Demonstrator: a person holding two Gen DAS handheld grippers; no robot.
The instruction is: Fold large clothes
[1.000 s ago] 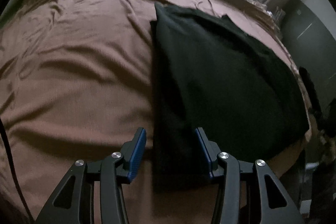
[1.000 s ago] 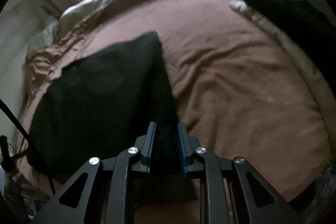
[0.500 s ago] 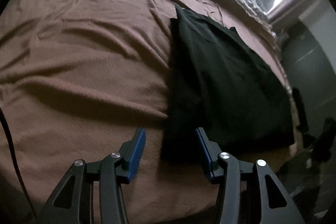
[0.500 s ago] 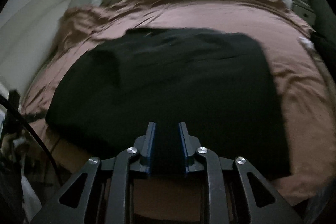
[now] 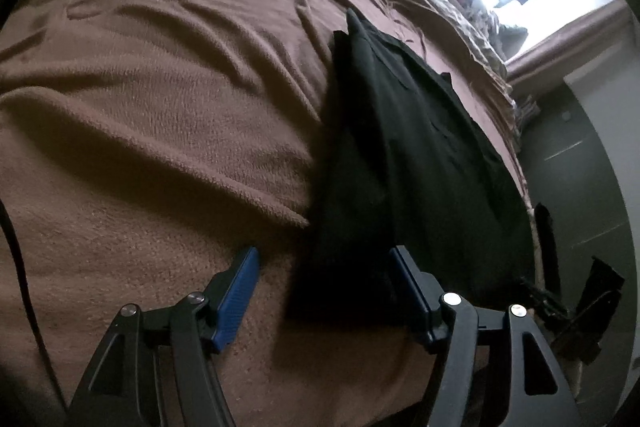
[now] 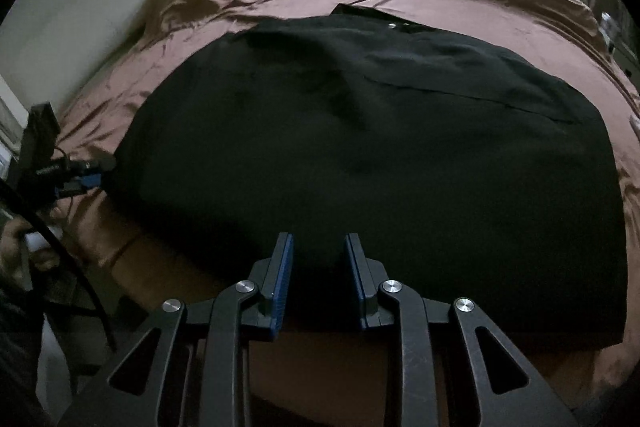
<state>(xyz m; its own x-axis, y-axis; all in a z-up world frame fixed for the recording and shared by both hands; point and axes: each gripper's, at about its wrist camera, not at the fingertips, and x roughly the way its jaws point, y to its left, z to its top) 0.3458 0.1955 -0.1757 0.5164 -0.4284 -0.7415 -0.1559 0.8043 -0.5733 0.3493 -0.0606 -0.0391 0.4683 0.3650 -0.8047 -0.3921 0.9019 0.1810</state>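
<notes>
Lying folded flat on the brown blanket near the bed's front edge — the black garment. Left gripper jaws have just been opening, released, straddling the garment's near corner without pressing. Right gripper parted narrowly over its near edge — released too.

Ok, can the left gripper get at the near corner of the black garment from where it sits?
Probably yes. The left gripper is open, the black garment corner lies between its fingers, nothing covering it.
</notes>
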